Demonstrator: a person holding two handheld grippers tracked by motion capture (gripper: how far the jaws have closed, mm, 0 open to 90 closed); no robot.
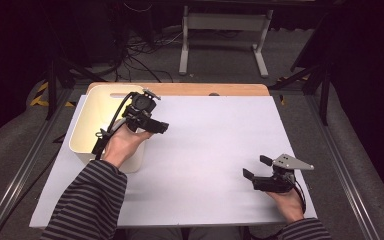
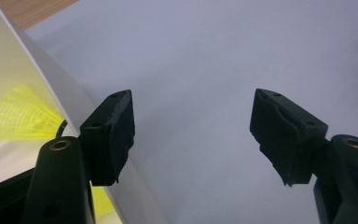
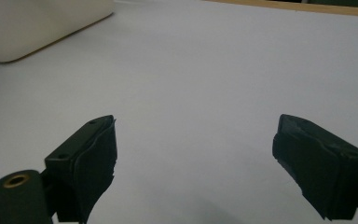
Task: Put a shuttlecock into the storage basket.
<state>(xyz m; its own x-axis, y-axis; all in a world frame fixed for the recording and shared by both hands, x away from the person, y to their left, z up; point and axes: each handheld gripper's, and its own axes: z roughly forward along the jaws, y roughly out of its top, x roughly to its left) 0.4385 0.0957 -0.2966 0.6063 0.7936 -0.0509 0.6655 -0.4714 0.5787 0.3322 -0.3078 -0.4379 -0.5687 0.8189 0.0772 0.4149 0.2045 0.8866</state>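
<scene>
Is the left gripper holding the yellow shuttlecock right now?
No. In the left gripper view the left gripper has its jaws apart with nothing between them, while the yellow shuttlecock lies inside the white bin.

high view: fixed above near edge, looks fwd+down on whole table [image 1: 210, 150] | left gripper view: low, close, along own jaws over bin [image 2: 9, 65] rim, onto white sheet | right gripper view: low, near sheet, faces across toward bin [image 3: 42, 28] | shared: bin [image 1: 100, 120] + white sheet in all 3
</scene>
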